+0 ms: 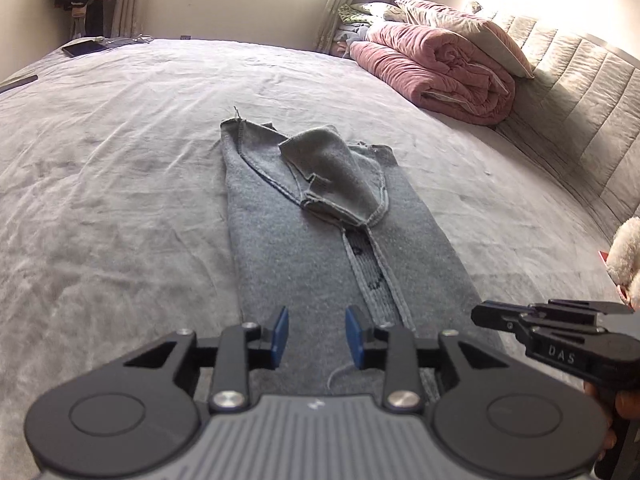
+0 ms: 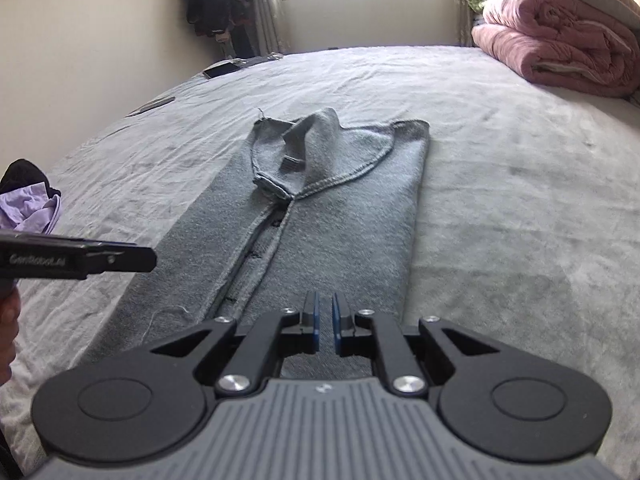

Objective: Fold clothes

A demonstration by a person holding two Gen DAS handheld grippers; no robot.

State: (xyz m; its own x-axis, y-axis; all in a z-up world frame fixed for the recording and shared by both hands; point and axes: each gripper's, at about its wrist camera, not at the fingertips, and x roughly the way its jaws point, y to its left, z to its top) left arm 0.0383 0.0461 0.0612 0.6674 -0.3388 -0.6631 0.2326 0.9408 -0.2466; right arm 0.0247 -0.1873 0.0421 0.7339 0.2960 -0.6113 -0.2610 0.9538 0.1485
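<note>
A grey knit cardigan (image 1: 320, 240) lies flat on the bed, folded into a long narrow strip with its sleeves tucked in and a sleeve end lying over the neckline. It also shows in the right wrist view (image 2: 340, 208). My left gripper (image 1: 317, 334) is open and empty above the cardigan's near hem. My right gripper (image 2: 324, 322) has its blue pads nearly together with a thin gap and nothing between them, above the near hem. Each gripper shows side-on in the other's view, the right one (image 1: 476, 314) and the left one (image 2: 152, 260).
The bed has a grey sheet (image 1: 100, 184). A folded pink quilt (image 1: 436, 68) and pillows lie at the padded headboard (image 1: 580, 92). A tablet (image 1: 82, 48) lies at the far corner. Purple and black clothes (image 2: 28, 200) lie at the left. A fluffy white toy (image 1: 624, 256) is at the right.
</note>
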